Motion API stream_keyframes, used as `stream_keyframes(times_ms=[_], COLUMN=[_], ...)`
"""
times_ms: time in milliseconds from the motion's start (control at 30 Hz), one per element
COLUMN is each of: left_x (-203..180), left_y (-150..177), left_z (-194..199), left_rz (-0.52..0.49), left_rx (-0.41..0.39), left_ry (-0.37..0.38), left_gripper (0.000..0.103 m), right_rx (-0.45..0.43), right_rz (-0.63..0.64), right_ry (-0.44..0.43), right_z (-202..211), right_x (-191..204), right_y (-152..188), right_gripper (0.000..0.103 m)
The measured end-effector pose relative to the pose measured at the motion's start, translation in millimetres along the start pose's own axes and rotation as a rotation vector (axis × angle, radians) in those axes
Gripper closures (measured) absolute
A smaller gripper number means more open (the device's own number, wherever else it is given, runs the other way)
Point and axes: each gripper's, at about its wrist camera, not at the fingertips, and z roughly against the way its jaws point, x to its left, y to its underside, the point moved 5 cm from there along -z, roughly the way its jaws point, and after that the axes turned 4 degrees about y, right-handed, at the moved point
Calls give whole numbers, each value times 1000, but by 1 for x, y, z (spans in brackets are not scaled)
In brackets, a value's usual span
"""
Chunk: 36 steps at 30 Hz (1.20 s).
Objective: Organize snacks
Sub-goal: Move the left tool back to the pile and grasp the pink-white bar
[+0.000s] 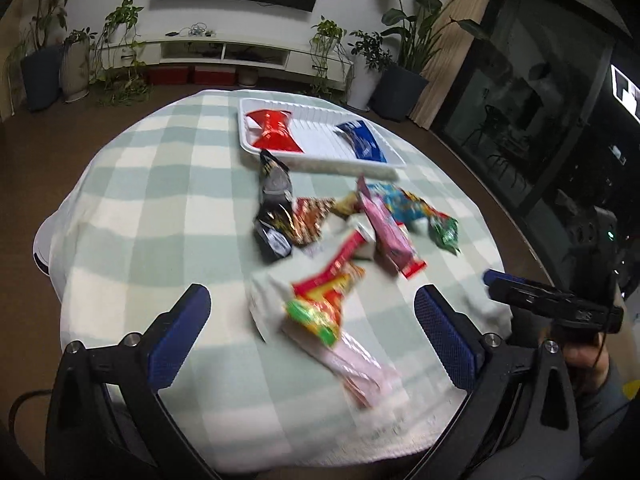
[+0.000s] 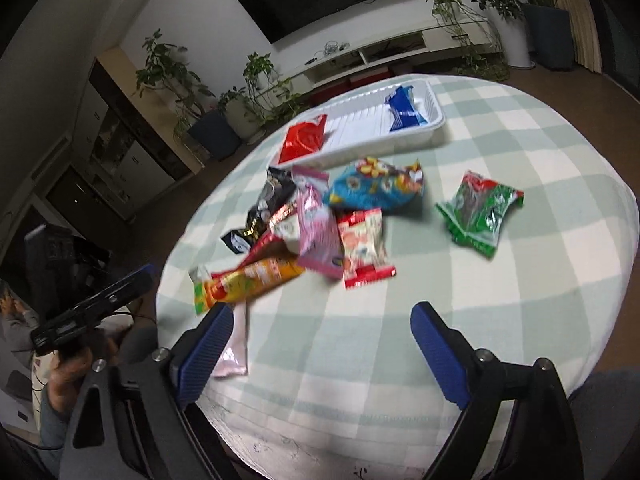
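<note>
A white tray (image 1: 320,159) (image 2: 434,122) stands at the far side of the table and holds a red packet (image 1: 274,130) (image 2: 302,140) and a blue packet (image 1: 362,140) (image 2: 404,109). A pile of snack packets lies mid-table: a black one (image 1: 274,204) (image 2: 262,208), a pink one (image 1: 386,228) (image 2: 318,232), an orange-yellow one (image 1: 326,300) (image 2: 248,282), a blue cartoon one (image 2: 374,188), a red-white one (image 2: 364,248). A green packet (image 2: 478,212) (image 1: 446,232) lies apart. My left gripper (image 1: 312,324) is open and empty above the near edge. My right gripper (image 2: 320,340) is open and empty.
The round table has a green-and-white checked cloth (image 1: 160,208) (image 2: 520,300). A pale pink wrapper (image 1: 360,364) (image 2: 234,348) lies near the front edge. Potted plants (image 1: 400,60) and a TV console (image 1: 224,50) stand behind the table. The other gripper shows at each view's side.
</note>
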Motion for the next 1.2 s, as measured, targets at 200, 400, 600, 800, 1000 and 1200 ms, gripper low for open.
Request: stream_keyframes(times_ms=[200, 400, 600, 800, 1000, 1200], left_x=[-25, -33, -21, -6, 2, -1], left_y=[29, 26, 35, 41, 41, 43], left_z=[-17, -52, -87, -88, -83, -85], left_rz=[-24, -43, -59, -42, -74, -144], left_rx=[76, 125, 220, 235, 268, 286], left_ry=[-110, -227, -264, -235, -233, -248], left_gripper=[0, 1, 8, 36, 42, 41], right_rx=[18, 0, -10, -13, -10, 2], right_rz=[-36, -33, -38, -29, -26, -4], right_ry=[15, 27, 31, 49, 59, 62], right_z=[-6, -1, 1, 0, -1, -4], right_x=[-4, -4, -7, -10, -12, -6], right_y=[13, 15, 16, 18, 18, 20], right_gripper=[14, 14, 14, 14, 14, 14])
